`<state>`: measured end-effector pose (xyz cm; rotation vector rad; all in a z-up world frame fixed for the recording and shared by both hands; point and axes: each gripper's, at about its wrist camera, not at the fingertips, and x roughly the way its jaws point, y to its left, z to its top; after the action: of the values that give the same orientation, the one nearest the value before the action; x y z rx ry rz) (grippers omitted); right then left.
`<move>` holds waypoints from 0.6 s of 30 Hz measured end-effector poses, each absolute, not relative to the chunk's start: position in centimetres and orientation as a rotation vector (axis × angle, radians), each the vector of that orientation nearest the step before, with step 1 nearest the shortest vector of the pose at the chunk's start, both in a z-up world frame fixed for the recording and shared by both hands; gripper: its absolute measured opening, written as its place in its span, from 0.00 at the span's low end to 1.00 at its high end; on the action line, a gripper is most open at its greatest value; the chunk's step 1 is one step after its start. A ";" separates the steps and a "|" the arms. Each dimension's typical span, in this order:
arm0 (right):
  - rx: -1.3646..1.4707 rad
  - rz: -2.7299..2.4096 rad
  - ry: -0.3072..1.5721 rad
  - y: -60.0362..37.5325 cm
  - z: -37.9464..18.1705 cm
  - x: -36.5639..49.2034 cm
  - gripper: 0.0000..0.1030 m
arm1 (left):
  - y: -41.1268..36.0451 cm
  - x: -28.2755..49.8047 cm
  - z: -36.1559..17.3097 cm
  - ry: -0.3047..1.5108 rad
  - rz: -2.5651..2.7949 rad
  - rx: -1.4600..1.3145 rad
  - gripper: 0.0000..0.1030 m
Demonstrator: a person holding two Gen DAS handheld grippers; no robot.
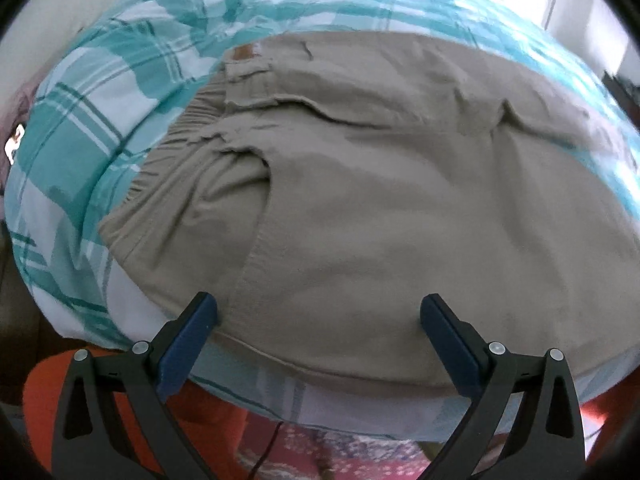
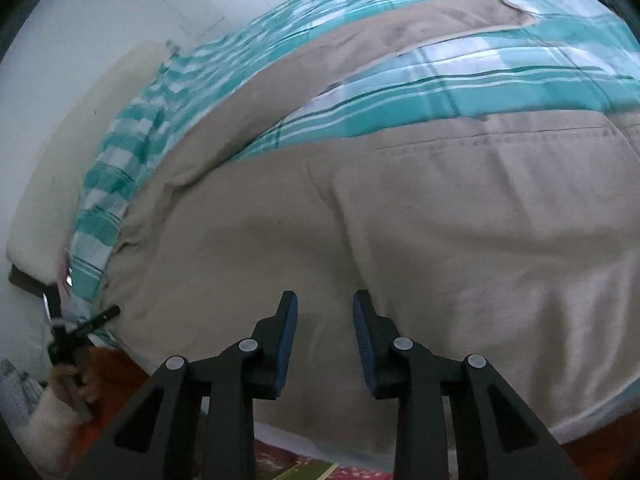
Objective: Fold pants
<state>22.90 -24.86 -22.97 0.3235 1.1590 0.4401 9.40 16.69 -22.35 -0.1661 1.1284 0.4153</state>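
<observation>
Both tools, the left tool gaping wide and the right tool narrowly parted, are hovering empty over the pants lying spread on the bed, with folding not yet begun.

Your left gripper and right gripper share black hinged arms, round silver rivets and blue ribbed pads; your left sleeve is cream.
</observation>
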 end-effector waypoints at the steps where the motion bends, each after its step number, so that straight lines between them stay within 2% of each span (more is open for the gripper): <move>1: 0.324 0.434 1.158 -25.3 -23.0 23.6 0.29 | 16.3 9.5 -22.5 1.129 0.419 -0.145 0.99; 6: 0.396 0.160 1.227 -35.7 -22.7 26.1 0.30 | 16.5 10.4 -21.8 1.129 0.438 -0.163 0.99; 7: 0.398 0.055 1.230 -38.8 -23.0 26.4 0.28 | 16.4 10.4 -21.3 1.123 0.444 -0.173 0.99; 10: 0.530 -0.156 1.157 -47.4 -22.3 25.3 0.13 | 16.1 10.9 -19.7 1.088 0.431 -0.181 0.99; 11: 0.565 -0.189 1.138 -48.9 -21.8 24.8 0.13 | 15.4 11.6 -18.5 1.063 0.388 -0.180 0.99; 14: 0.491 -0.219 1.112 -48.7 -19.4 23.9 0.20 | 12.9 15.0 -15.3 0.976 0.311 -0.125 0.99; 18: 0.479 -0.012 1.147 -43.8 -17.6 26.2 0.20 | 10.4 22.4 -14.4 0.923 0.220 -0.065 0.99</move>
<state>26.20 -43.79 -17.62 0.4788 1.1467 -0.0118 22.38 10.45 -14.35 -0.0654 0.9232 0.2201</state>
